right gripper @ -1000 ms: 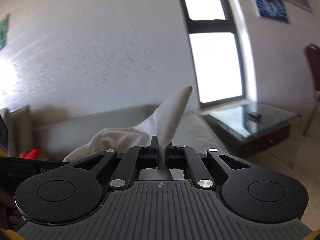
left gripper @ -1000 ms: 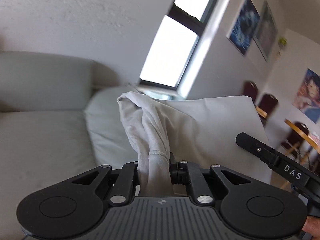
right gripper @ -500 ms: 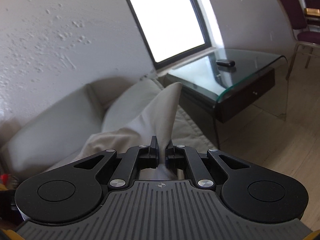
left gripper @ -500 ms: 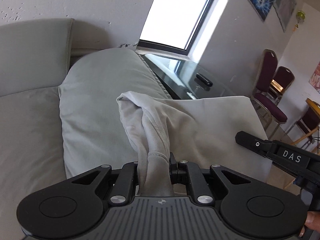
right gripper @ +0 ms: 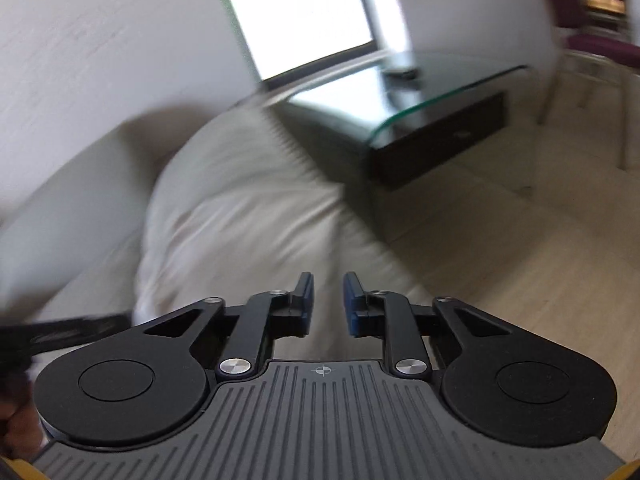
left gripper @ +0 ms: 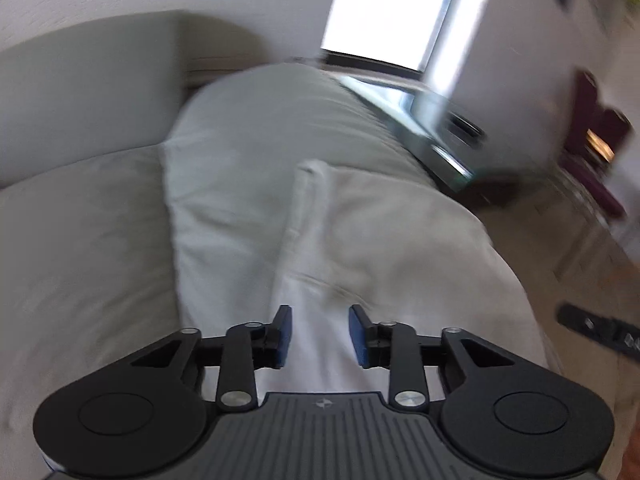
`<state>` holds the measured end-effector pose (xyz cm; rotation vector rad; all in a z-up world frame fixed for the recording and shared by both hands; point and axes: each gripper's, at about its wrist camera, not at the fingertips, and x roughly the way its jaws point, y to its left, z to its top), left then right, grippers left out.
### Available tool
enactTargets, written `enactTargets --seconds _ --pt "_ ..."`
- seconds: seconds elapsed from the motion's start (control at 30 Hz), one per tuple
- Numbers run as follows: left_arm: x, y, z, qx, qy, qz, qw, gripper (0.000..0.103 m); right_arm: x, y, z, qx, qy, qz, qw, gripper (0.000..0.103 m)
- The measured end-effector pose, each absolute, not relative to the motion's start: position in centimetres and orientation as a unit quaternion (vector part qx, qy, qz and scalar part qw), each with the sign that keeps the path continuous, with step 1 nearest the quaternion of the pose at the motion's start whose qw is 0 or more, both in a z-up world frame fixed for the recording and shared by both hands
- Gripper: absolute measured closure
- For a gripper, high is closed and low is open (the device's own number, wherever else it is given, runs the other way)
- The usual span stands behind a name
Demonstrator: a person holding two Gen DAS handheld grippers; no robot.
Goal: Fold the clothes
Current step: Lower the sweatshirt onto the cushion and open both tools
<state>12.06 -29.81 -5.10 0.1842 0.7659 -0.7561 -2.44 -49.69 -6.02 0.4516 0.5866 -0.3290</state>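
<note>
Over the rounded arm of the pale grey fabric sofa [left gripper: 248, 152] lies the off-white cotton garment [left gripper: 384, 232], draped with one hemmed edge running up its left side. The black left gripper [left gripper: 320, 336] and black right gripper [right gripper: 329, 304] both hover just above it with jaws parted, holding nothing. Draped on a curved arm beside the wooden floor [right gripper: 520, 240], the cloth could slide off or lose its crease if a finger snags it.

We see both views smeared by motion blur, so the dark object [right gripper: 400, 71] on the glass table [right gripper: 452, 96] cannot be identified, and the maroon chairs [left gripper: 596, 148] are mere streaks at the frame edge.
</note>
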Motion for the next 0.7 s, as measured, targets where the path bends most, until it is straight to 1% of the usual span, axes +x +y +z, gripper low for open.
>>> enactTargets --seconds 0.03,0.1,0.13,0.2,0.33,0.37,0.47,0.53,0.57,0.6,0.63,0.67,0.7 --pt "12.0 -29.9 -5.3 0.095 0.364 -0.359 0.854 0.079 -2.4 -48.9 -6.2 0.214 0.296 -0.134 0.921 0.083" --pt "11.9 -29.9 -5.7 0.108 0.364 -0.357 0.854 0.078 -1.8 -47.4 -6.8 0.177 0.323 -0.104 0.924 0.083" --pt "11.7 -29.8 -5.7 0.11 0.367 -0.354 0.853 0.078 -1.5 -46.7 -7.3 0.153 0.344 -0.106 0.92 0.083" --pt "11.3 -29.4 -5.5 0.115 0.374 -0.347 0.853 0.078 -1.7 -45.9 -8.0 0.121 0.372 -0.112 0.914 0.086" --pt "10.4 -28.7 -5.2 0.124 0.387 -0.333 0.851 0.076 -3.8 -45.8 -8.7 0.106 0.402 -0.131 0.9 0.088" --pt "10.2 -28.6 -5.1 0.126 0.39 -0.329 0.851 0.076 -4.5 -45.8 -8.7 0.104 0.408 -0.141 0.896 0.079" --pt "9.6 -28.1 -4.8 0.133 0.4 -0.318 0.849 0.076 -6.7 -46.0 -8.0 0.123 0.428 -0.167 0.88 0.078" --pt "9.2 -27.7 -4.7 0.137 0.407 -0.311 0.848 0.076 -7.6 -46.0 -6.8 0.141 0.416 -0.169 0.882 0.078" --pt "9.0 -27.5 -4.6 0.139 0.41 -0.307 0.847 0.076 -7.9 -46.0 -6.2 0.15 0.408 -0.165 0.885 0.076" --pt "8.7 -27.4 -4.5 0.141 0.413 -0.304 0.847 0.071 -8.1 -45.9 -5.5 0.158 0.399 -0.161 0.889 0.072" --pt "8.5 -27.2 -4.4 0.144 0.416 -0.3 0.846 0.066 -8.2 -45.8 -4.7 0.166 0.392 -0.155 0.891 0.064" --pt "8.2 -27.1 -4.2 0.145 0.419 -0.296 0.846 0.056 -8.4 -45.6 -3.9 0.172 0.386 -0.149 0.894 0.059" --pt "7.6 -27.2 -3.4 0.143 0.416 -0.291 0.85 0.049 -8.5 -45.4 -3.1 0.179 0.38 -0.143 0.896 0.057"
